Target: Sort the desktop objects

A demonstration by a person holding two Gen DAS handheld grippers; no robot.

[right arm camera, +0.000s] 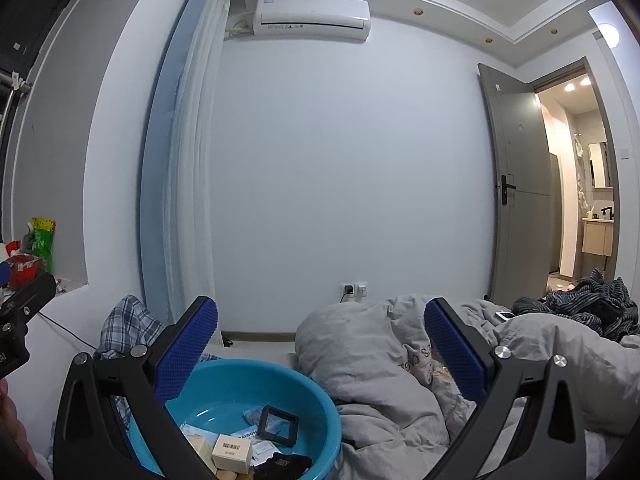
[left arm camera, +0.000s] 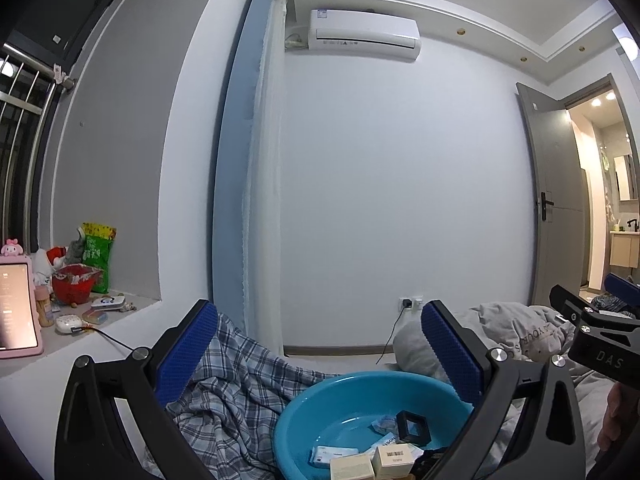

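Note:
A blue plastic basin [left arm camera: 320, 404] [right arm camera: 224, 384] lies on the bed, low in both views. Inside it are several small things: a black square frame [left arm camera: 413, 427] [right arm camera: 277, 425], cream boxes with a barcode label [left arm camera: 394, 459] [right arm camera: 232, 453], white and blue packets [left arm camera: 332, 454], and a black item [right arm camera: 282, 465]. My left gripper [left arm camera: 318, 354] is held above the basin, open and empty. My right gripper [right arm camera: 320, 354] is open and empty too, over the basin's right rim and the grey duvet. Each gripper's body shows at the edge of the other's view.
A plaid blanket [left arm camera: 240, 384] lies left of the basin, a grey duvet [right arm camera: 384, 360] right of it. The windowsill [left arm camera: 80, 320] holds a pink tablet, snack bags and small clutter. A phone [right arm camera: 505, 315] rests on the bedding. A door [right arm camera: 516, 200] stands open at the right.

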